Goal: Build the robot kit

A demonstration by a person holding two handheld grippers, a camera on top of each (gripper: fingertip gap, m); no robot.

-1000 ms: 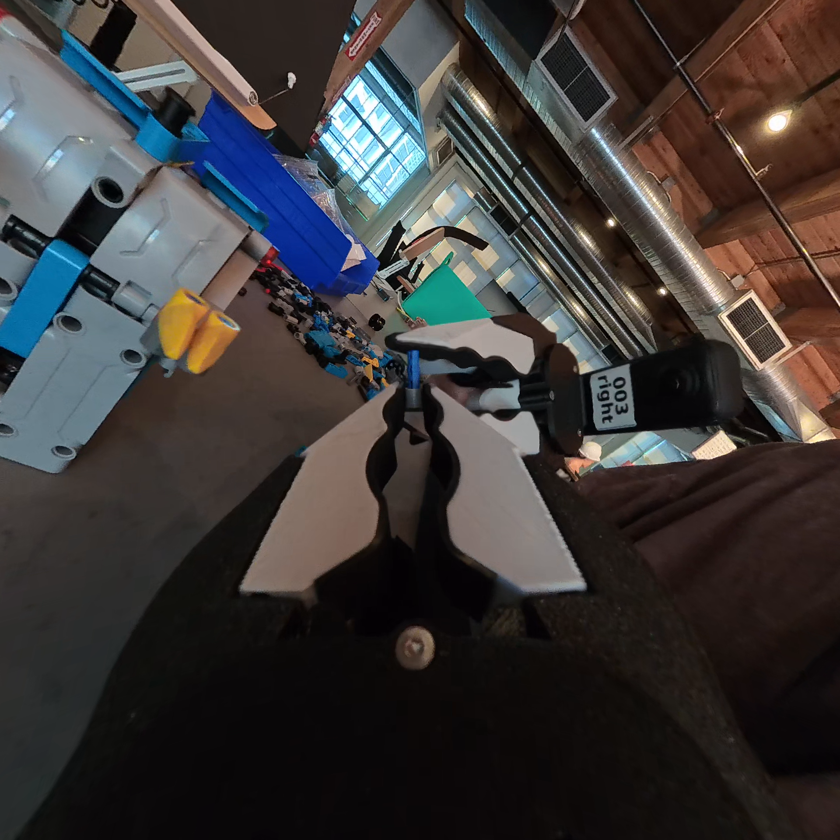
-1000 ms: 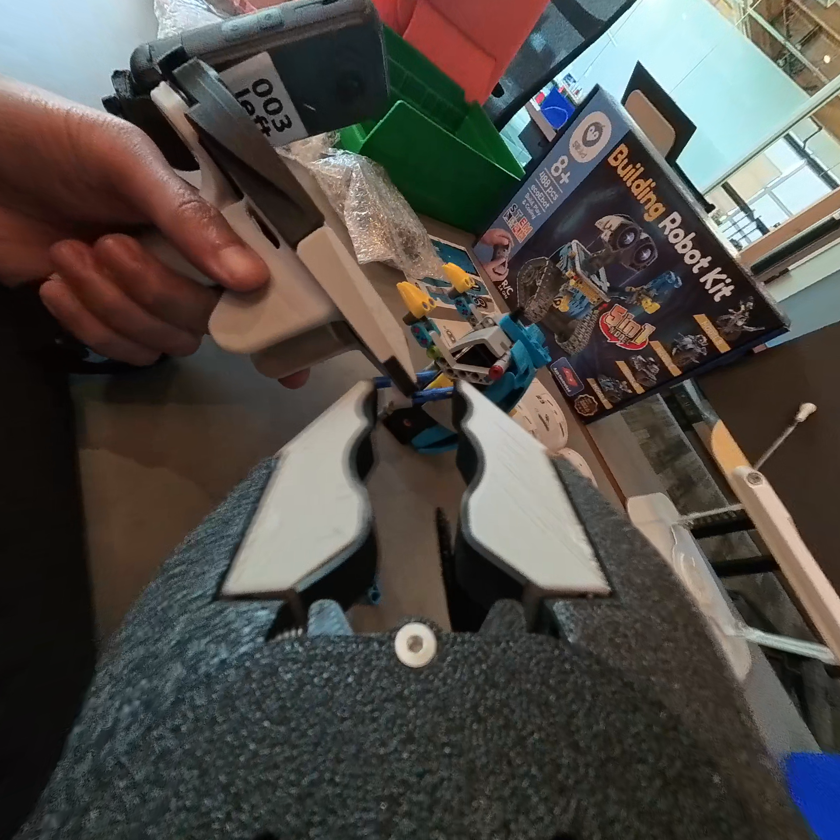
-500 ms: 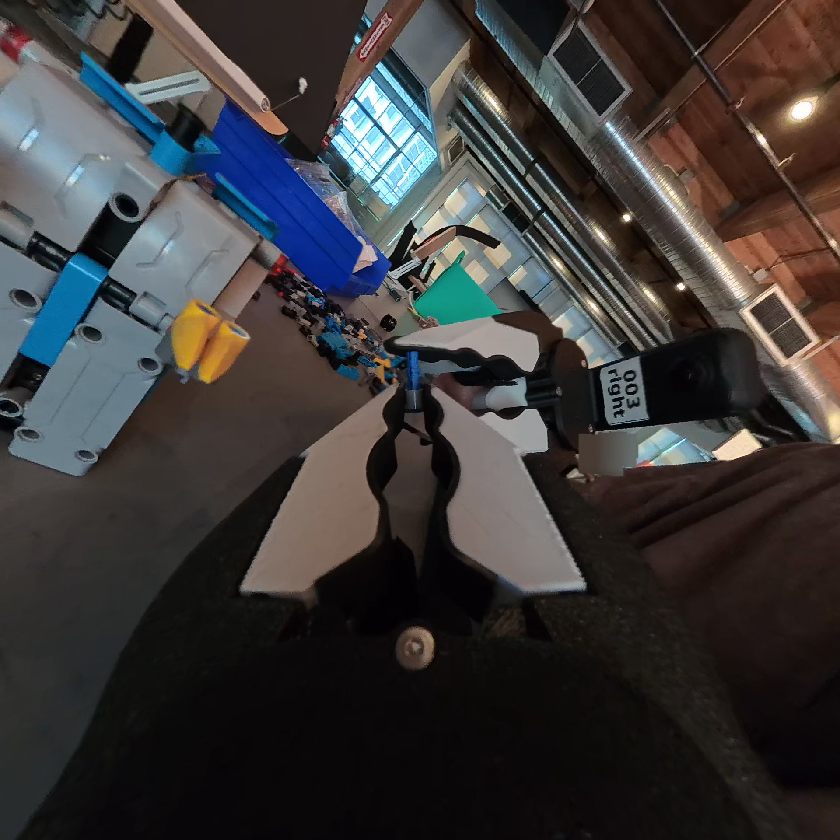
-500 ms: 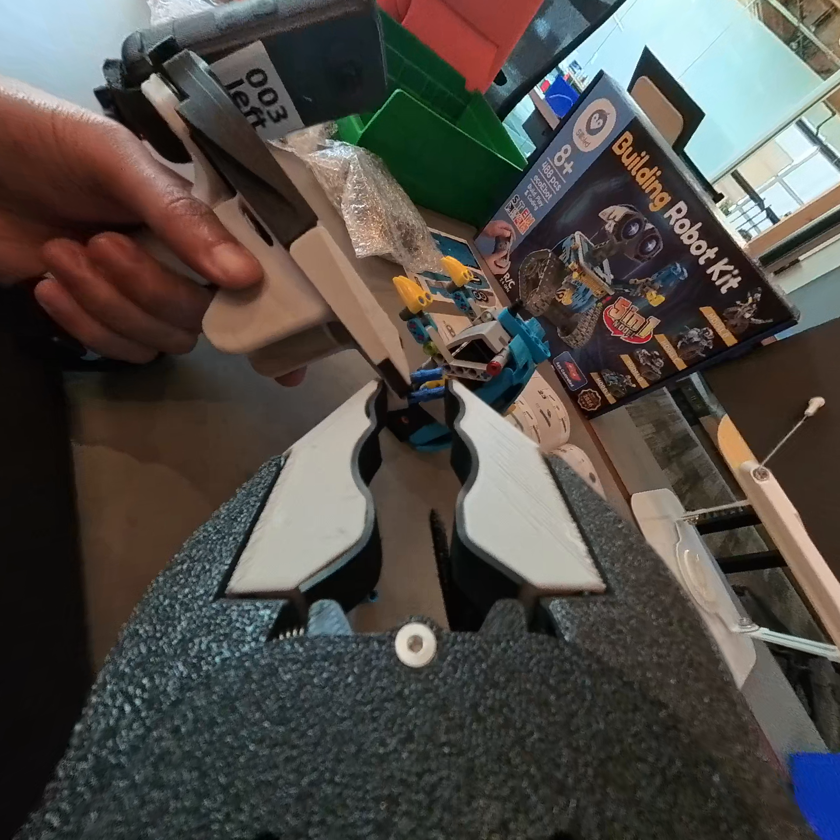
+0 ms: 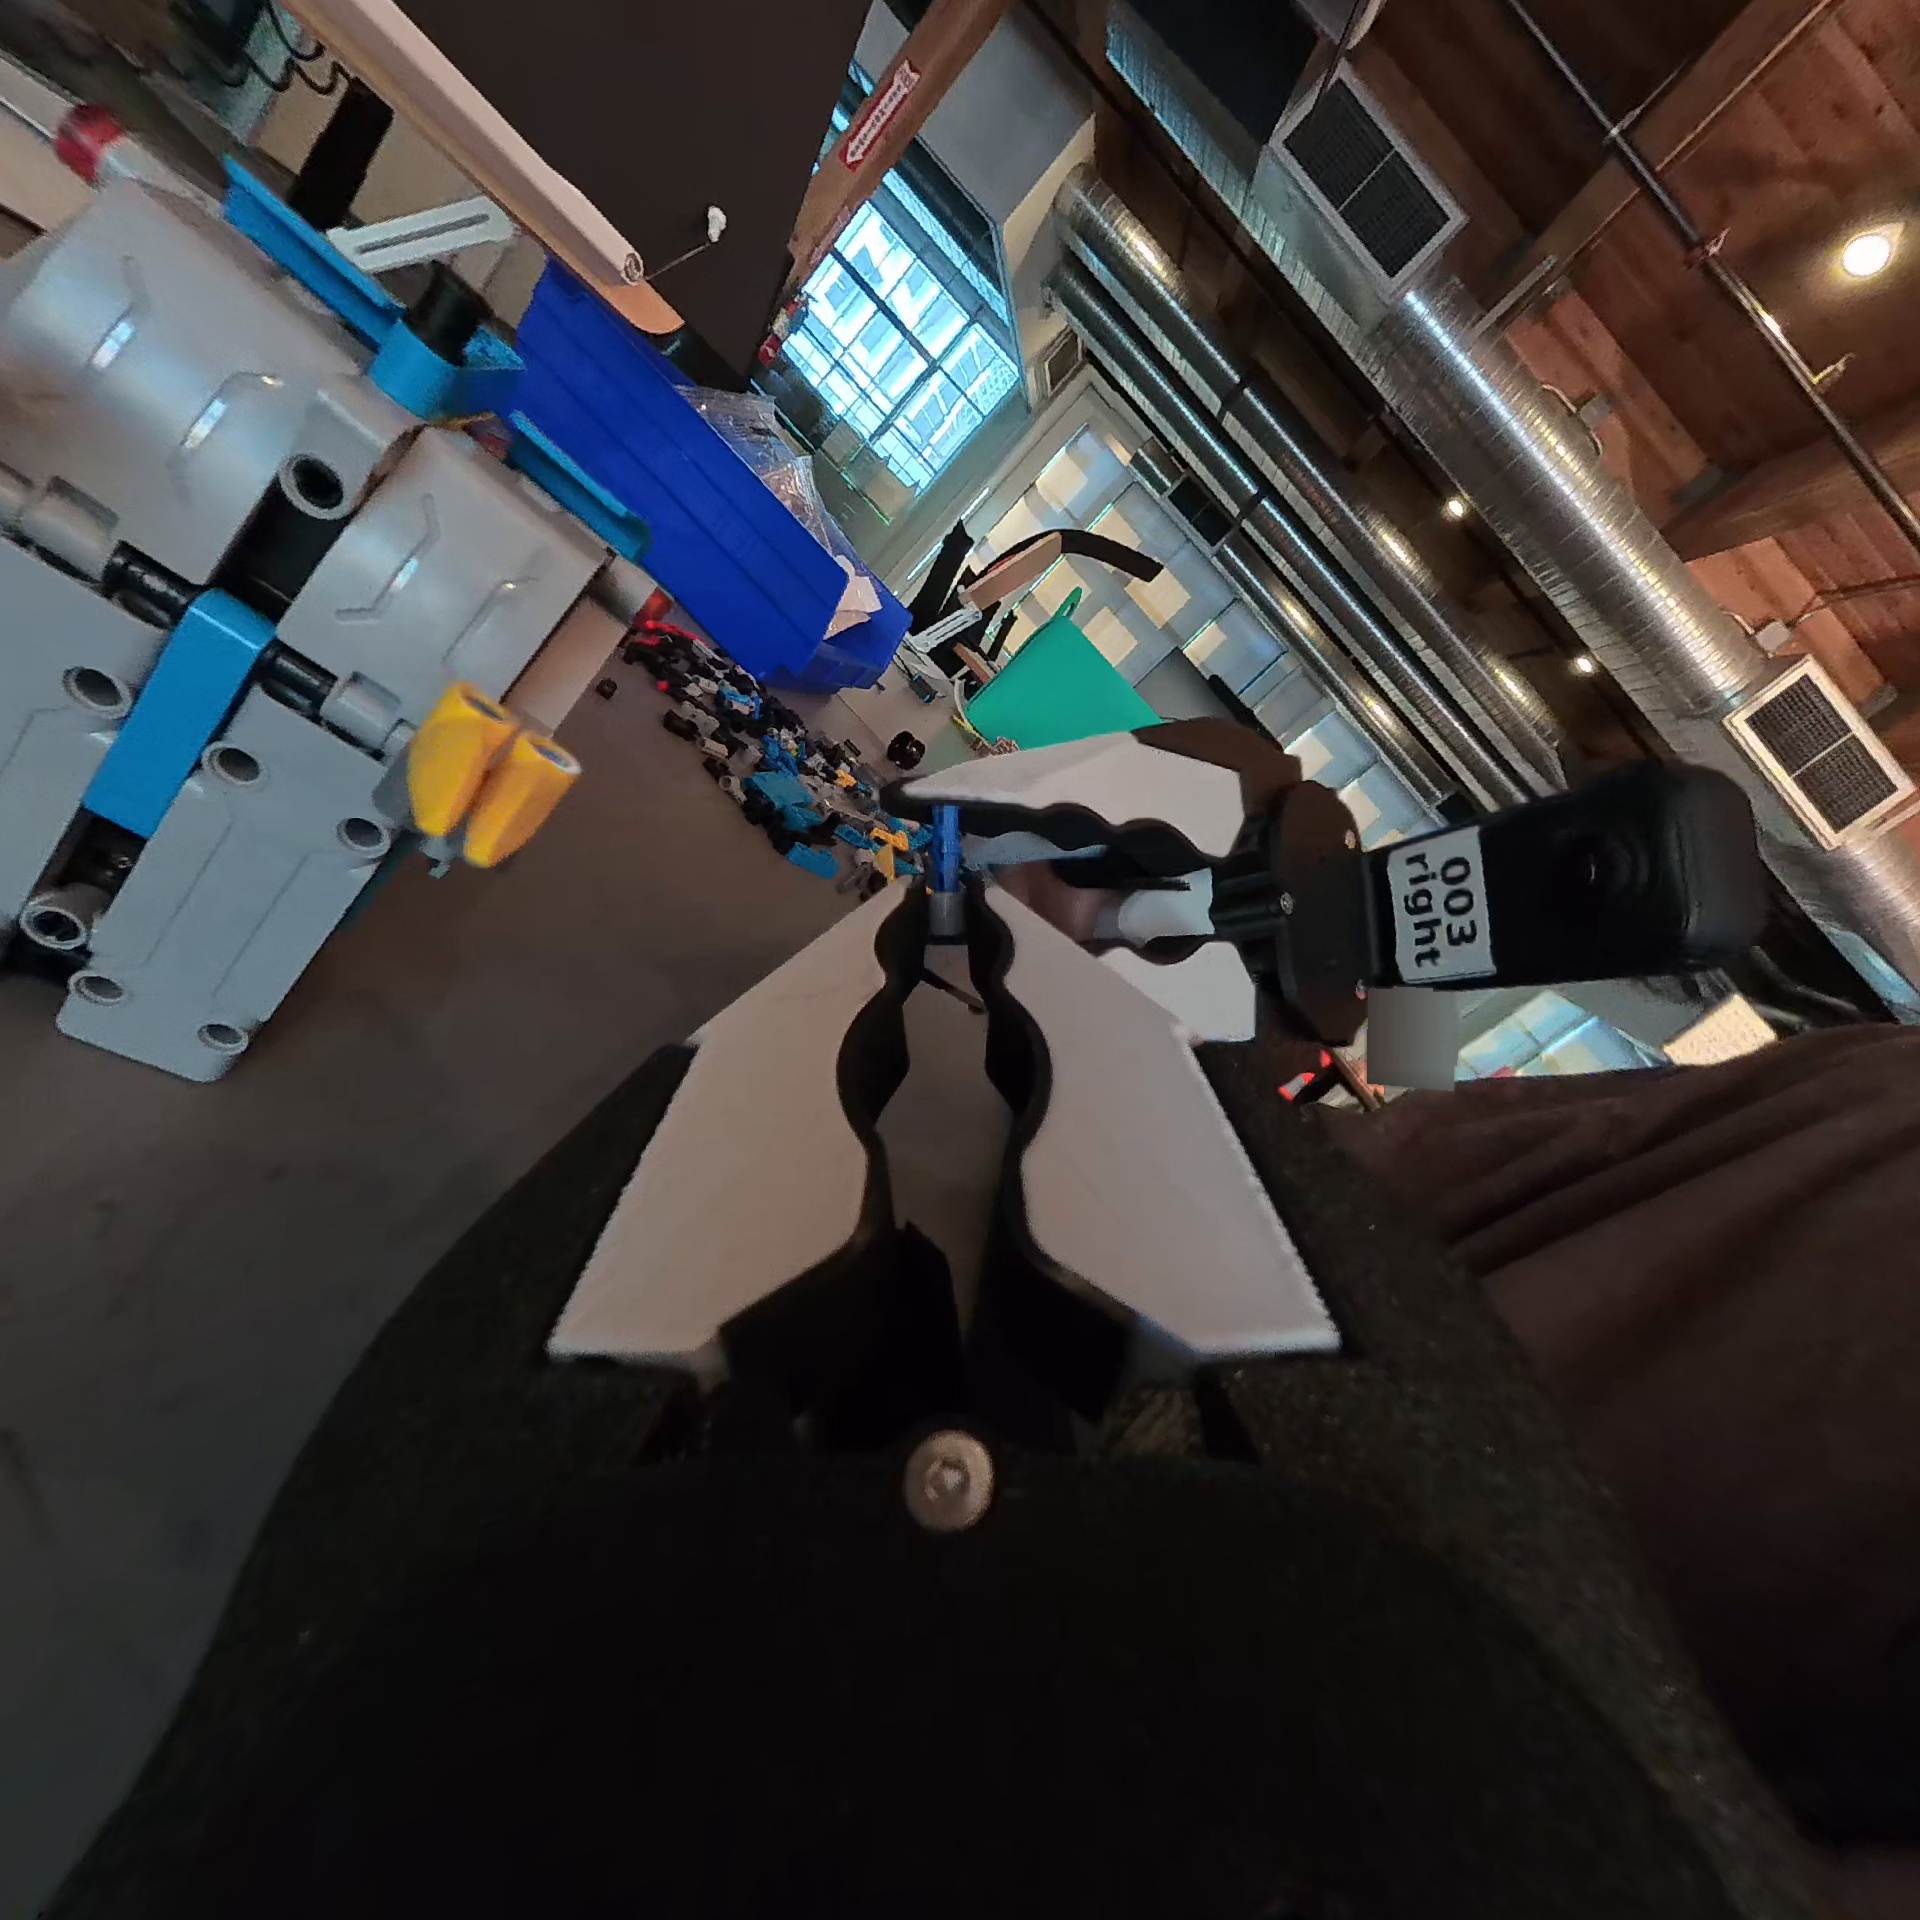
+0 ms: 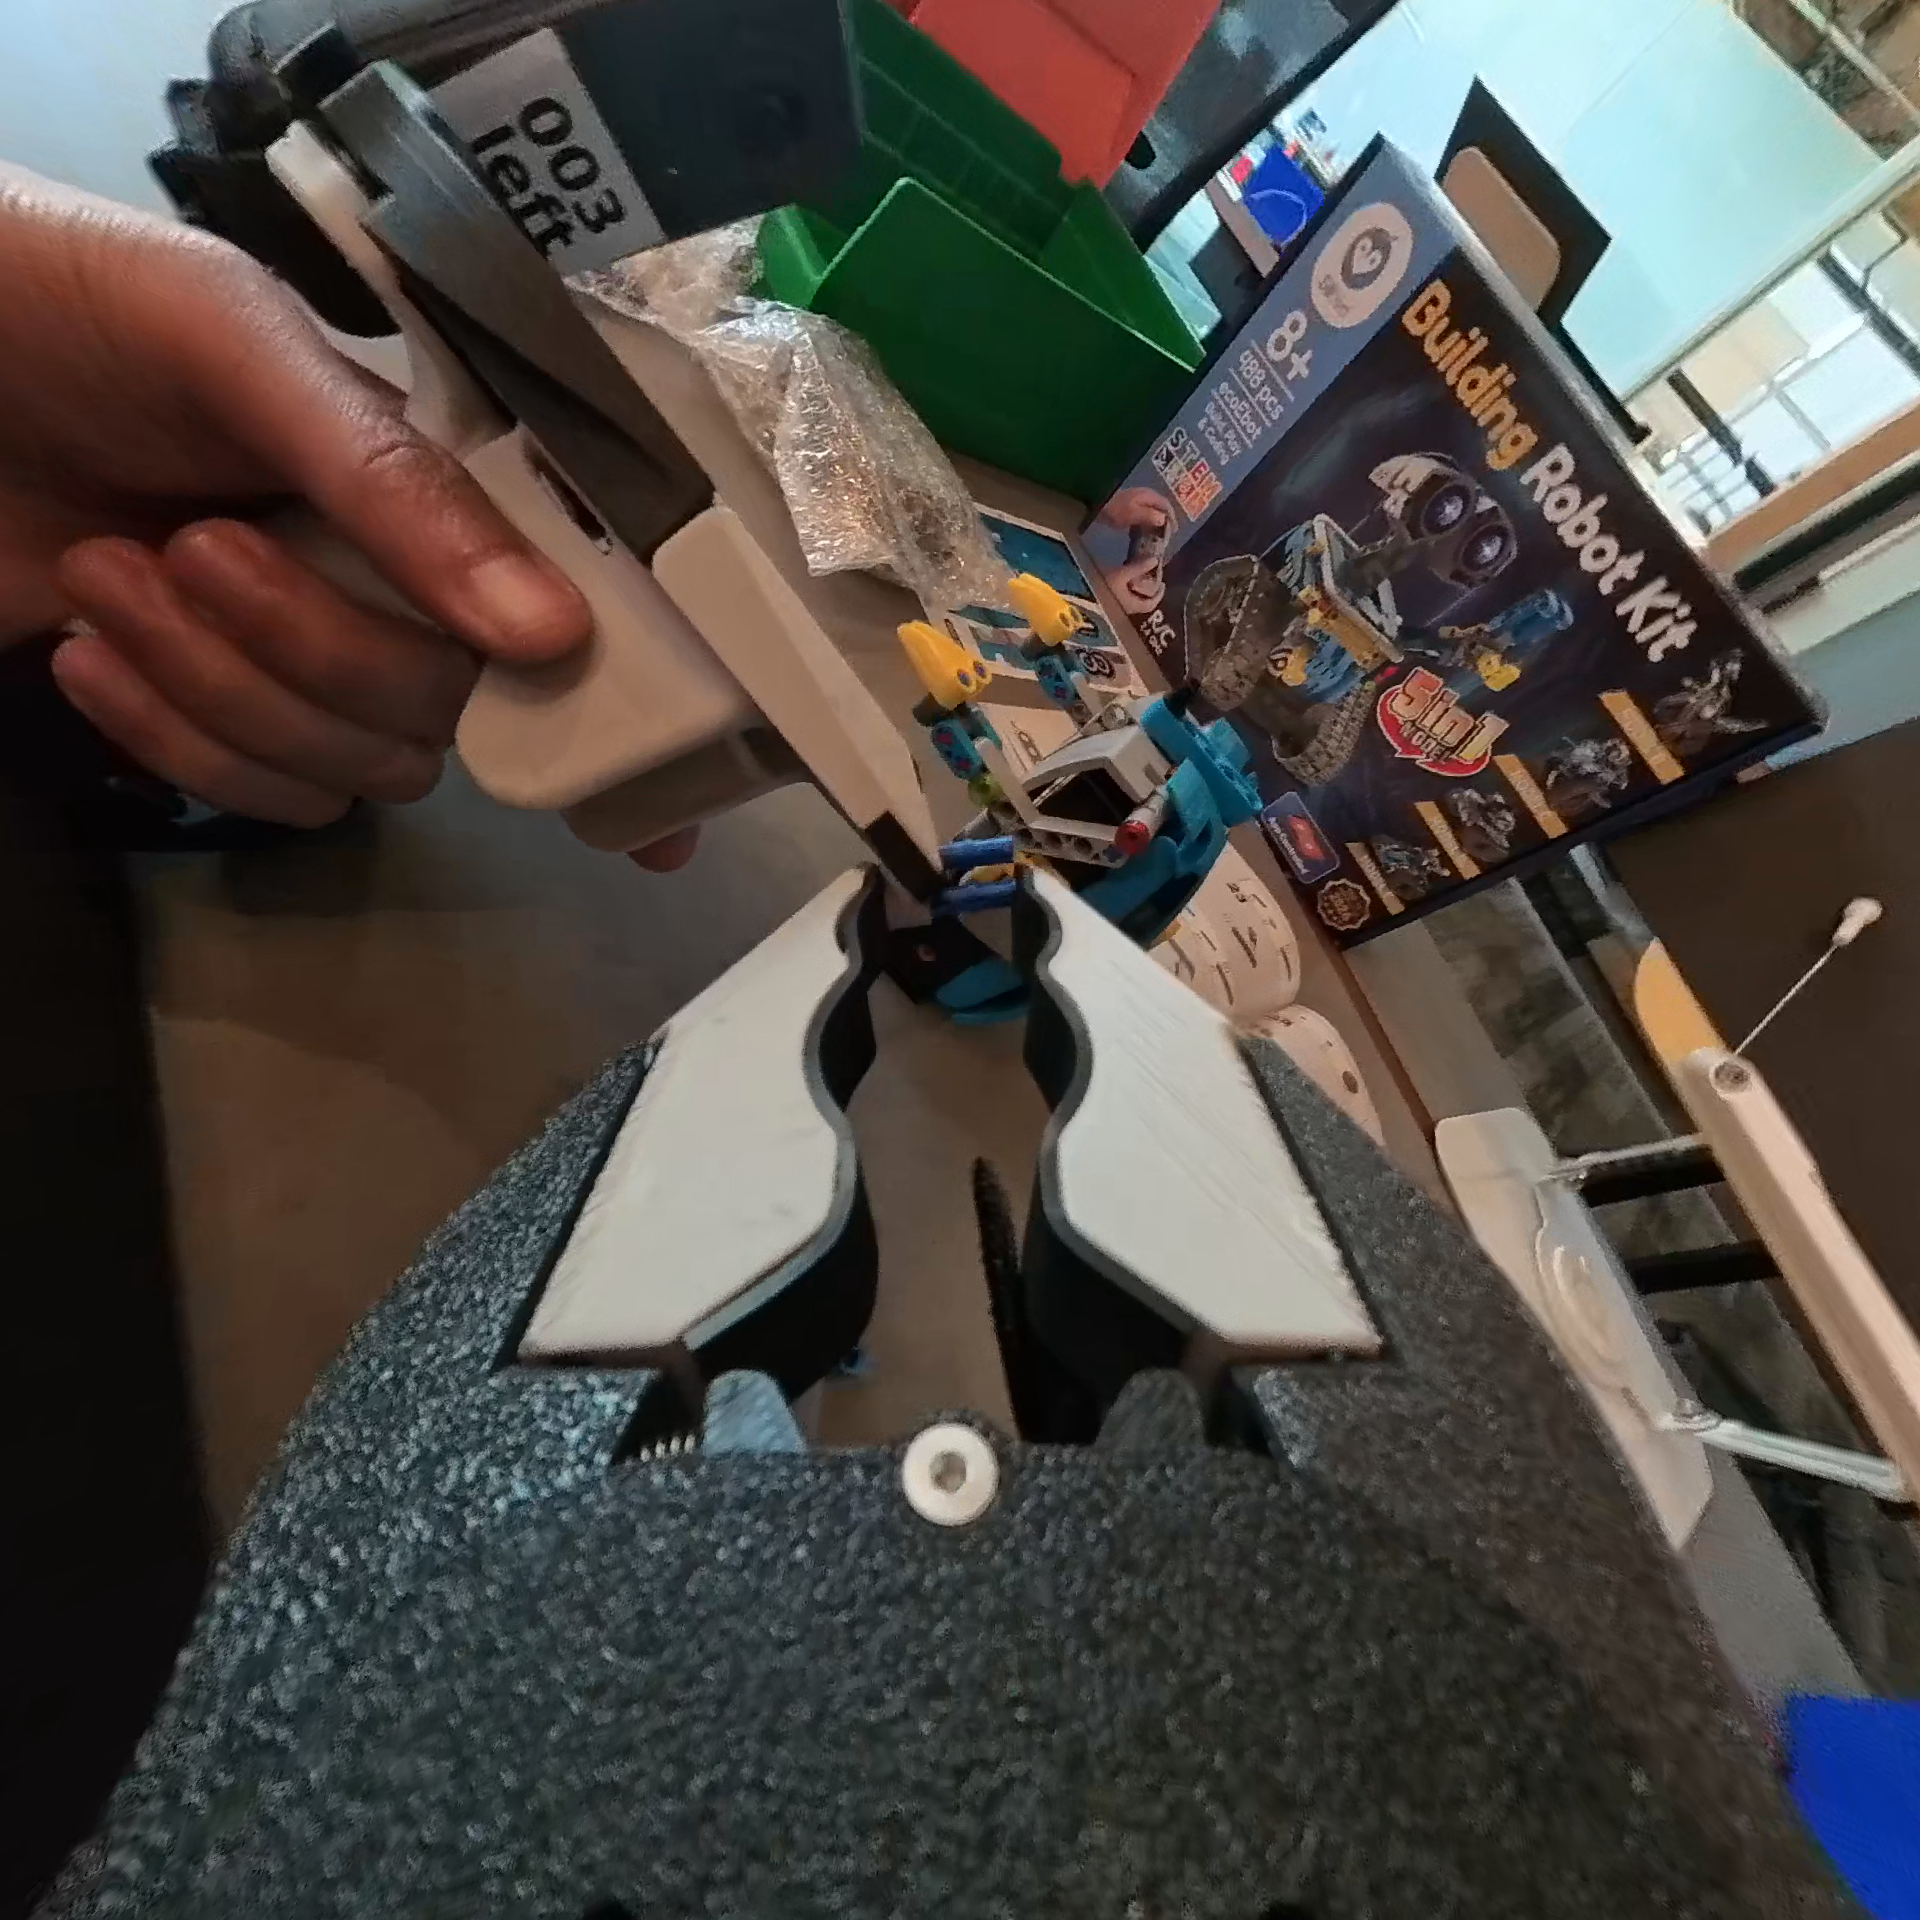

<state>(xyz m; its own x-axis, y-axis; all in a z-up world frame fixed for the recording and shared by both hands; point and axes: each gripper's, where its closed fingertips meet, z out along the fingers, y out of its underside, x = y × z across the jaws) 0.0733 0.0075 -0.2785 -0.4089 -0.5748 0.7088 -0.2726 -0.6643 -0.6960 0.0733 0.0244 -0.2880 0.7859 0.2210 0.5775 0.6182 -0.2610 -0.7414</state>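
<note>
My left gripper (image 5: 943, 914) is clamped on a small grey-and-blue pin (image 5: 943, 883), centre of the left wrist frame, tips pinched tight. My right gripper (image 6: 951, 883) sits with its jaws parted around the pin's blue end (image 6: 977, 873), not yet pressing as far as I can tell. Behind it, mid-frame, stands the blue and grey block model (image 6: 1122, 790); the kit box (image 6: 1455, 582) leans at upper right. The risk I see: the pin is tiny and held only at the tips, so a skewed squeeze could pop it loose onto the counter (image 6: 416, 987) among the loose parts (image 5: 790, 769).
</note>
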